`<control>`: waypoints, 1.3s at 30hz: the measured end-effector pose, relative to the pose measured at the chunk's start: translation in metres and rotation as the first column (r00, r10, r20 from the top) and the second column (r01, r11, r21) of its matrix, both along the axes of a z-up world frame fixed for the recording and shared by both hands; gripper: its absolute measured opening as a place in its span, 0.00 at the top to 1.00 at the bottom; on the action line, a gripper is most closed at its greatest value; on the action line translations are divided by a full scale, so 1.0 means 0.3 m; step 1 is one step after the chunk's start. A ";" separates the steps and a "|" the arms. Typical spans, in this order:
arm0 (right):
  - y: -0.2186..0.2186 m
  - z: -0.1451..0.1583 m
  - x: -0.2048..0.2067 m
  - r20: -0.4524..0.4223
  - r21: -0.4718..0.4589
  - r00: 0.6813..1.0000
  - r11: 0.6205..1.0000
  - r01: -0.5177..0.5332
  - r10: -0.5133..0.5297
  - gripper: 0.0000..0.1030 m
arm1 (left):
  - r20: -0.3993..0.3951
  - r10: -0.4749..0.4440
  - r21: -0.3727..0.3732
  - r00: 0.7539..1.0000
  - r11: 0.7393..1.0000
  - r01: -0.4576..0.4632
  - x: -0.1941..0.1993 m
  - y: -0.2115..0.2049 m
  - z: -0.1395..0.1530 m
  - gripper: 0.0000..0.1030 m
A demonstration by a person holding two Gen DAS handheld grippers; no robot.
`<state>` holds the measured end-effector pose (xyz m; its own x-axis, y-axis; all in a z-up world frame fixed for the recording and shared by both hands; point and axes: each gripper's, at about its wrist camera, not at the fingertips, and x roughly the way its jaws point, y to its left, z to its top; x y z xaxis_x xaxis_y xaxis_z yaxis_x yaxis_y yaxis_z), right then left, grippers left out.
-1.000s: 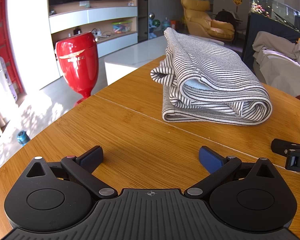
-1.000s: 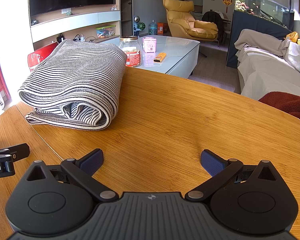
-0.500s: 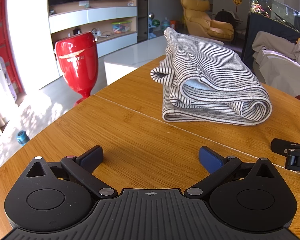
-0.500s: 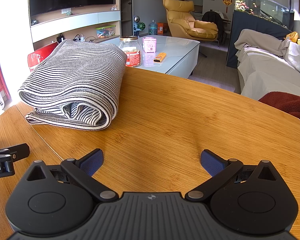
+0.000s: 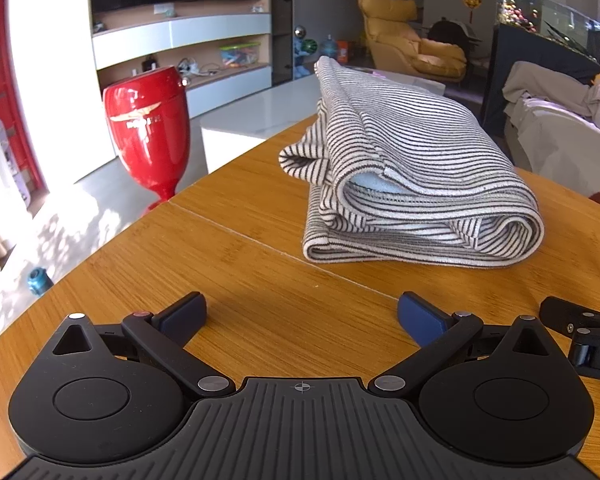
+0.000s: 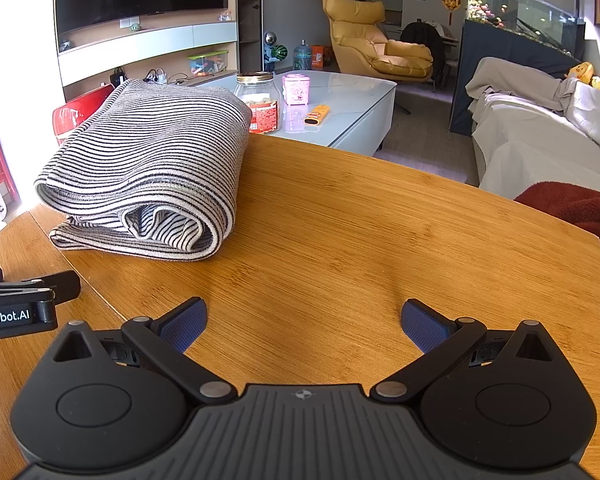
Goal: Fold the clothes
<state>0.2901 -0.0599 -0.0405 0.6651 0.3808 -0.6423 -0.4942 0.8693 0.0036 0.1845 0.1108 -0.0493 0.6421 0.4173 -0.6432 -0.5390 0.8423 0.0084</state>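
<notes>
A black-and-white striped garment lies folded in a thick bundle on the wooden table. In the right wrist view the same garment sits at the left, folded edge toward me. My left gripper is open, low over the table and well short of the bundle, nothing between its blue pads. My right gripper is also open over bare wood, to the right of the bundle. Each gripper's tip shows at the edge of the other's view.
A red goblet-shaped stand is on the floor beyond the table's left edge. A white coffee table with a jar, pink tin and orange remote stands behind. A covered sofa and dark red cloth lie right.
</notes>
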 end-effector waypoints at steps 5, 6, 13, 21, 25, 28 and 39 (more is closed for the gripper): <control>0.000 -0.003 -0.002 0.000 0.001 1.000 1.000 0.009 -0.009 0.00 | 0.000 0.000 -0.001 1.000 1.000 0.000 -0.001 0.000 -0.002 0.00; 0.000 -0.003 -0.002 0.000 0.001 1.000 1.000 0.009 -0.009 0.00 | 0.000 0.000 -0.001 1.000 1.000 0.000 -0.001 0.000 -0.002 0.00; 0.000 -0.003 -0.002 0.000 0.000 1.000 1.000 0.009 -0.009 0.00 | 0.000 -0.001 -0.001 1.000 1.000 0.001 -0.001 0.000 -0.001 0.00; 0.000 -0.003 -0.002 0.000 0.000 1.000 1.000 0.009 -0.009 0.00 | 0.000 -0.001 -0.001 1.000 1.000 0.001 -0.001 0.001 -0.001 0.00; 0.000 -0.003 -0.002 0.000 0.000 1.000 1.000 0.009 -0.009 0.00 | 0.000 -0.001 -0.001 1.000 1.000 0.001 -0.001 0.000 -0.002 0.00; 0.000 -0.002 -0.002 0.000 0.000 1.000 1.000 0.009 -0.009 0.00 | 0.000 -0.001 -0.001 1.000 1.000 0.001 -0.001 -0.001 -0.002 0.00; 0.000 -0.002 -0.002 0.000 0.000 1.000 1.000 0.009 -0.009 0.00 | 0.000 -0.001 -0.001 1.000 1.000 0.001 -0.001 0.000 -0.001 0.00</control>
<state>0.2896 -0.0600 -0.0412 0.6682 0.3751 -0.6425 -0.4866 0.8736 0.0040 0.1841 0.1108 -0.0496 0.6424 0.4163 -0.6434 -0.5385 0.8426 0.0075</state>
